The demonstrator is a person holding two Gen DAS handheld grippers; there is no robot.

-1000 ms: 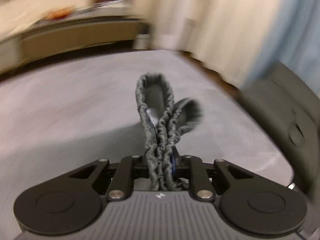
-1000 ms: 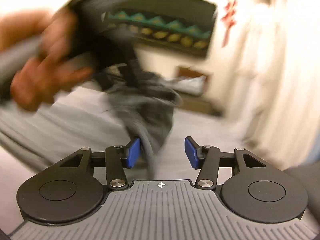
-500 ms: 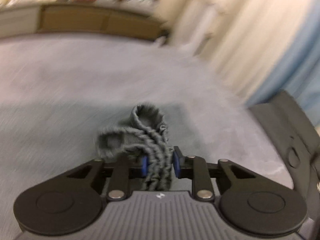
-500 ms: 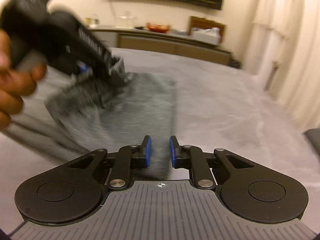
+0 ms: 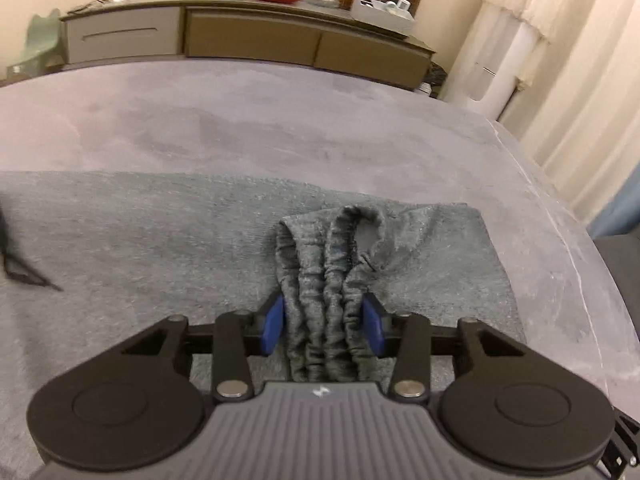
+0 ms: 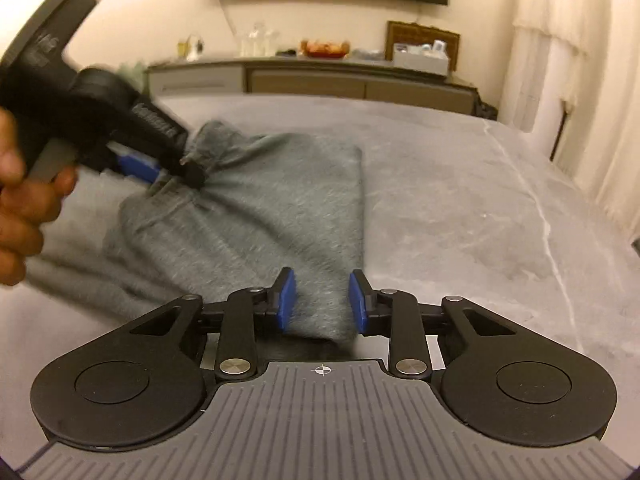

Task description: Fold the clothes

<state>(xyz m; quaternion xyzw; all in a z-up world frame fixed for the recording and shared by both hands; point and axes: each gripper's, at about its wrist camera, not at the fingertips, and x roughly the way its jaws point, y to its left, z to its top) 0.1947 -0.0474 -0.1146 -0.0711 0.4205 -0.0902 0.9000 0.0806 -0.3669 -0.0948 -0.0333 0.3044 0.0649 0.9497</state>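
Note:
A grey knitted garment (image 5: 432, 264) lies folded on the grey bed (image 5: 280, 120). Its bunched elastic waistband (image 5: 328, 280) sits between the blue pads of my left gripper (image 5: 323, 324), whose jaws stand apart and loose around it. In the right wrist view the garment (image 6: 280, 200) spreads flat, and the left gripper (image 6: 188, 168) rests at its far gathered end, held by a hand (image 6: 24, 208). My right gripper (image 6: 323, 304) is open, low over the bed, with the garment's near corner lying between its pads.
The bed's right edge (image 5: 568, 264) curves close by, with a dark chair (image 5: 624, 280) beyond it. A long sideboard (image 5: 248, 40) with dishes and boxes stands along the far wall. Pale curtains (image 6: 580, 80) hang at the right.
Both grippers came down to the bed and laid the garment flat. The left jaws widened from a tight pinch on the waistband. The right jaws narrowed, then widened again.

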